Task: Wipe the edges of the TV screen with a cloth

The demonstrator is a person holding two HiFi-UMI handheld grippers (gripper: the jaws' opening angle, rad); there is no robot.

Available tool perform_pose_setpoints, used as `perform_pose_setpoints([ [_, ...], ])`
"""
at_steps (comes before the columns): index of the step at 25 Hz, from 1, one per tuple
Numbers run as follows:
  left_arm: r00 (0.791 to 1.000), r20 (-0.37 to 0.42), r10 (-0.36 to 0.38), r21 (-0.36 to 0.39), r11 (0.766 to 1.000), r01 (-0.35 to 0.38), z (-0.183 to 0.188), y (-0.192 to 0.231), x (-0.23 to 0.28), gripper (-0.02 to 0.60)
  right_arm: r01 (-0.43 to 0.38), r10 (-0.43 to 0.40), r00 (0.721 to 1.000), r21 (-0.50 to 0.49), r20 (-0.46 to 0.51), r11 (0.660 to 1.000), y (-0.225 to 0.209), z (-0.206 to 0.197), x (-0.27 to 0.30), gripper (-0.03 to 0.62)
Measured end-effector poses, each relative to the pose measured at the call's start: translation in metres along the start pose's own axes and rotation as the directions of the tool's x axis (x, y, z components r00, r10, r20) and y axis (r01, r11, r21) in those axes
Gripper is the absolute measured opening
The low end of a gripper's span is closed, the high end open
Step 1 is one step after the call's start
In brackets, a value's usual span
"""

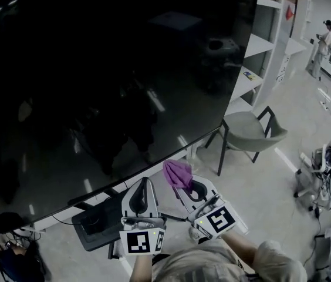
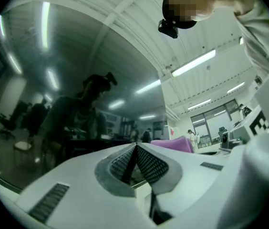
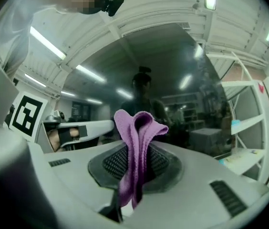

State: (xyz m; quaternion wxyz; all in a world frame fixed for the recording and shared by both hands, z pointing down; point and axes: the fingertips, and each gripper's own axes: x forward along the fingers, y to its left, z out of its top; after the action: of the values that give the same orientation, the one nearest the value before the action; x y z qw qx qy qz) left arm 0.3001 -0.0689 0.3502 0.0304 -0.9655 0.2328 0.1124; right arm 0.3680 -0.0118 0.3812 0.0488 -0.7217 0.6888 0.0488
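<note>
Cloth [image 1: 178, 174], soft, limp and probably light, stands pinched mid-fold between right gripper [image 1: 190, 189] jaws just below the lower edge of the TV screen [image 1: 107, 69]; left gripper [image 1: 144, 187] jaws rest pressed together, empty.

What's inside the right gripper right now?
A folded purple cloth, clamped in the right gripper; its top sticks out past the jaws. The faces pressed between the jaws are covered.
</note>
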Motion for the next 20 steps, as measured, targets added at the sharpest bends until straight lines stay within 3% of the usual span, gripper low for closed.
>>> perform_pose_setpoints([
  [5, 0.993, -0.018, -0.120, 0.026, 0.992, 0.121, -0.025, -0.098, 0.070, 0.015, 0.141, -0.141, 0.989, -0.001, -0.041, 0.990, -0.126, 0.000, -0.047, 0.054],
  [10, 0.985, -0.021, -0.169, 0.026, 0.985, 0.170, -0.042, -0.145, 0.120, 0.015, 0.289, -0.289, 0.956, -0.007, -0.047, 0.957, -0.219, -0.020, -0.065, 0.054],
  [14, 0.984, -0.015, -0.180, -0.016, 0.984, 0.179, -0.048, -0.168, 0.142, 0.015, 0.346, -0.343, 0.935, 0.013, -0.092, 0.938, -0.258, -0.048, -0.067, 0.054],
  [20, 0.984, -0.048, -0.173, 0.049, 0.983, 0.176, -0.066, -0.178, 0.160, 0.015, 0.372, -0.350, 0.922, 0.130, -0.163, 0.919, -0.285, -0.098, -0.046, 0.054],
])
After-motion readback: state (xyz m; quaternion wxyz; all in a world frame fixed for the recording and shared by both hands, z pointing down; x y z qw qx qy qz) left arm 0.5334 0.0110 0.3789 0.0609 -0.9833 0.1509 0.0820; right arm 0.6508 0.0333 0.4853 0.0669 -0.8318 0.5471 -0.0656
